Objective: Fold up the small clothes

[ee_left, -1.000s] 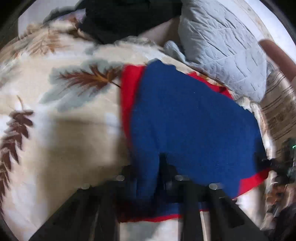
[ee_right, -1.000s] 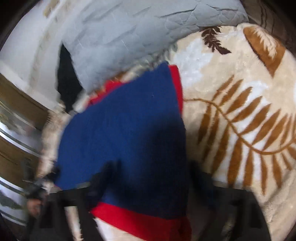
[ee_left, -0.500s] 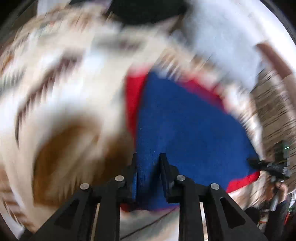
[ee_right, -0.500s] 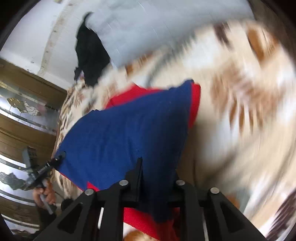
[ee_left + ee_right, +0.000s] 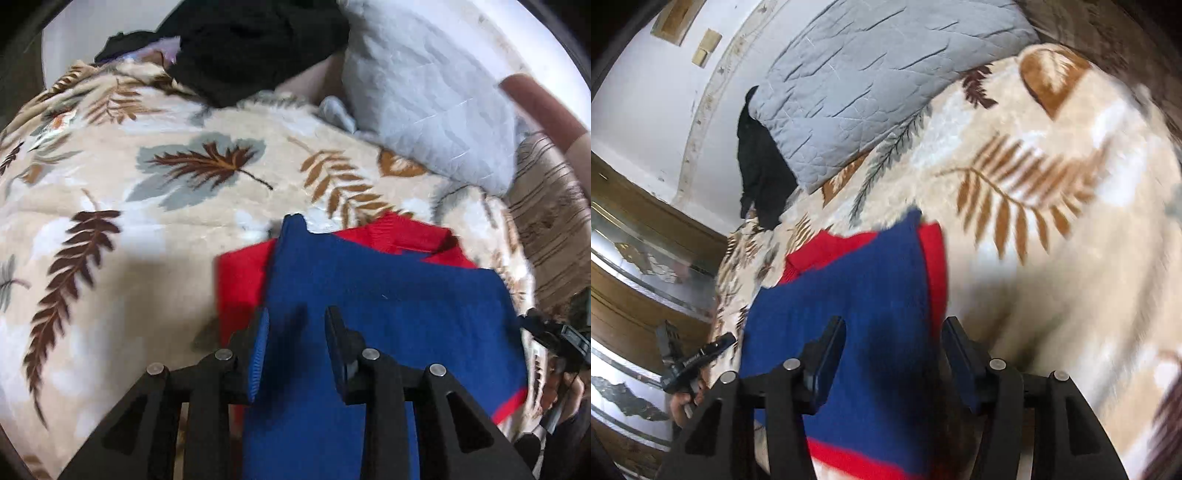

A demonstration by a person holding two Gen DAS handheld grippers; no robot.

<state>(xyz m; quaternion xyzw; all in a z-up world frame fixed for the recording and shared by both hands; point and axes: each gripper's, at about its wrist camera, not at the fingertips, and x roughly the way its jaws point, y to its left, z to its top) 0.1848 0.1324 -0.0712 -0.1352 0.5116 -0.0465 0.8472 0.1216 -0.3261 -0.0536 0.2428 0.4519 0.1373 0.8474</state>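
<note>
A small blue garment (image 5: 388,295) with red trim lies folded on the leaf-patterned blanket (image 5: 147,258). A red collar part peeks out at its far edge. My left gripper (image 5: 297,314) hovers over the garment's near left part with its jaws opening. The blue cloth shows in the gap, and the pads do not press on it. In the right wrist view the same garment (image 5: 849,280) lies under my right gripper (image 5: 894,321). Its jaws are opening wide over the right edge, with nothing pinched.
A grey quilted pillow (image 5: 424,92) and a black garment (image 5: 258,44) lie at the far end of the bed. A person's arm (image 5: 543,107) crosses the upper right. A wooden cabinet with glass panels (image 5: 635,258) stands left of the bed.
Both grippers held the blue cloth's edge half a second ago. Their jaws have since parted and the cloth has dropped flat. Both hands have drawn back and up a little.
</note>
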